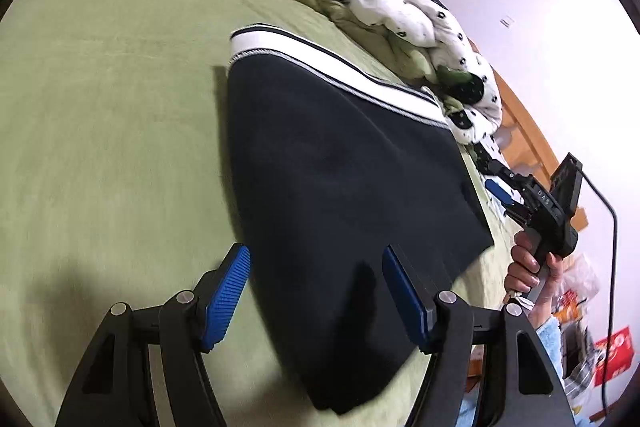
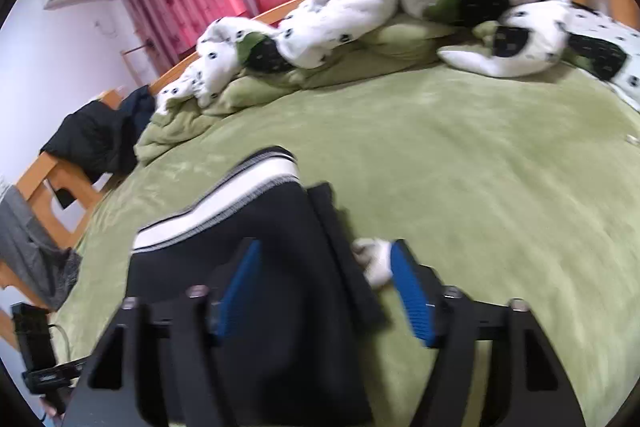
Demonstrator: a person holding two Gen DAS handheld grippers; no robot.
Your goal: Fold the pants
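The dark pants (image 1: 340, 187) already lie as a compact folded bundle on the green blanket (image 1: 112, 107), with the striped white waistband (image 1: 320, 59) along the far edge, so by my reading the step in hand is letting go and tidying rather than making another fold. Draw both tools back along their own fingers, not up through the cloth, so no pad drags a layer open. If an edge looks proud, press it flat with a pad rather than pinching it again.

Your left gripper (image 1: 316, 301) stands well apart at the jaws and has hold of nothing: the near corner of the bundle runs under and between the blue pads (image 1: 226, 301), but neither pad presses on it. Keep it that way as you retreat, since this pad sits just beside the folded edge and could snag it.

Your right gripper (image 2: 326, 295) is also spread wide with nothing clamped. In its own view the side edge of the pants (image 2: 280, 267) passes between its fingers, closer to the left-hand one, and a small white piece (image 2: 374, 261) pokes out just beside the other pad (a pocket lining or a tag, perhaps; the blur leaves it unclear). Tuck that under before you call the fold finished.

From the left wrist view your right hand (image 1: 528, 267) holds its tool just off the far side of the bundle, clear of the rumpled spotted duvet (image 1: 400, 15) behind.
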